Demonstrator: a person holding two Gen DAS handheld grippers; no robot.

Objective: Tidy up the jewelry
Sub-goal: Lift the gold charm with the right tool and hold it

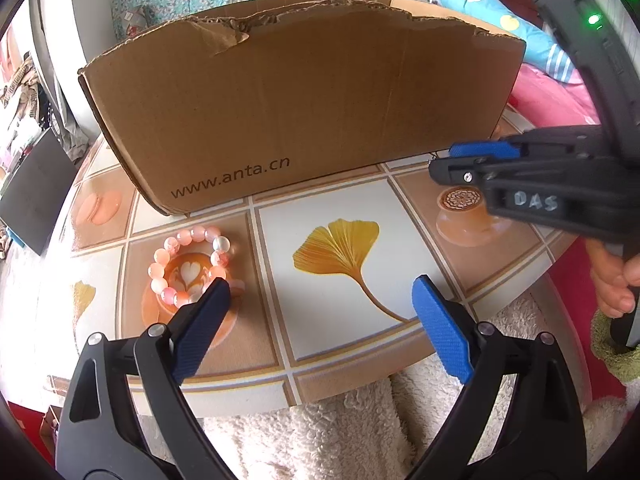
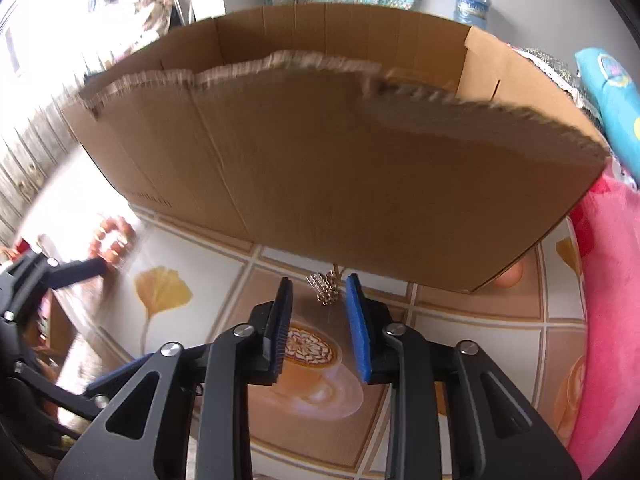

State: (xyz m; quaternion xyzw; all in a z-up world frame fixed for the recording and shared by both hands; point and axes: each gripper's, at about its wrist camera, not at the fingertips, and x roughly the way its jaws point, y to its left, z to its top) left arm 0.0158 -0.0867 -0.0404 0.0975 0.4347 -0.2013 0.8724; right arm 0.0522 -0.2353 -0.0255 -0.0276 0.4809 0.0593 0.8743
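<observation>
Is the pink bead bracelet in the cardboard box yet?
Out. The bracelet lies on the table before the cardboard box.

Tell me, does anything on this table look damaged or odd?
Yes: the brown cardboard box has a ragged, torn top edge on its near wall, as if a flap was ripped off. Otherwise, the pink beaded bracelet lies flat on the patterned tablecloth, and a small silver jewelry piece sits beside the box.
</observation>
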